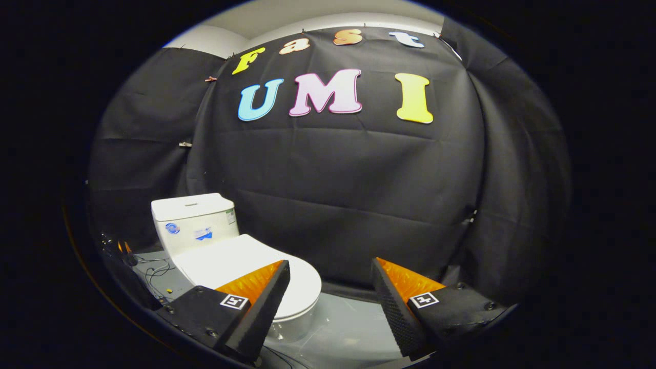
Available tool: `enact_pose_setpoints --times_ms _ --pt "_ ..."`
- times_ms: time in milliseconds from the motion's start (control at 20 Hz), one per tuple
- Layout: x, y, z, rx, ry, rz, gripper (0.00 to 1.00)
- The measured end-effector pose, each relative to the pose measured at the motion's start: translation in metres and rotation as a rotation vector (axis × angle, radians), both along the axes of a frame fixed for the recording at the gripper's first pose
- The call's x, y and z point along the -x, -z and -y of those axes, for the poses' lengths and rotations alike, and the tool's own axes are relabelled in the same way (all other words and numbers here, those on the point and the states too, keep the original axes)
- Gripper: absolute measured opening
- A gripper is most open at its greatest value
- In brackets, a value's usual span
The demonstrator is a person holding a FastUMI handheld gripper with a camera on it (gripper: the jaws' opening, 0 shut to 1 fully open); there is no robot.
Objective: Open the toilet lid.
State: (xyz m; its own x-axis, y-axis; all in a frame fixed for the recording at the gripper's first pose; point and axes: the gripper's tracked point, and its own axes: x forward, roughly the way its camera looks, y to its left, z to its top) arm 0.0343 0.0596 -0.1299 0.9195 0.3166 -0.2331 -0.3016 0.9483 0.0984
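A white toilet (pixel 205 241) stands on the grey floor, ahead and to the left of my fingers. Its lid (pixel 246 264) lies flat and closed over the bowl, in front of a boxy tank (pixel 192 218) bearing small stickers. My gripper (pixel 330 269) hovers above and short of the toilet, open, with nothing between its fingers. The left finger (pixel 264 289) overlaps the near part of the lid in the view and hides it. The right finger (pixel 397 294) is over bare floor.
Black cloth walls close in the booth behind and to both sides of the toilet. Loose cables and small tools (pixel 146 266) lie on the floor beside the tank. Grey floor (pixel 348 328) stretches between the fingers and to the toilet's right.
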Motion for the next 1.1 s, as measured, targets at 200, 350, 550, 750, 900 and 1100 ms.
enact_pose_setpoints --times_ms 200,350,550,750,900,1100 --pt "0.02 0.054 -0.02 -0.064 -0.058 -0.149 0.98" --pt "0.035 0.095 -0.035 -0.125 -0.086 -0.283 0.98" --pt "0.056 0.147 -0.07 -0.248 -0.128 -0.5 0.99" --pt "0.09 0.187 -0.124 -0.403 -0.179 -0.756 0.99" --pt "0.099 0.214 -0.155 -0.473 -0.202 -0.86 0.97" --pt "0.09 0.22 -0.169 -0.577 -0.176 -0.903 0.83"
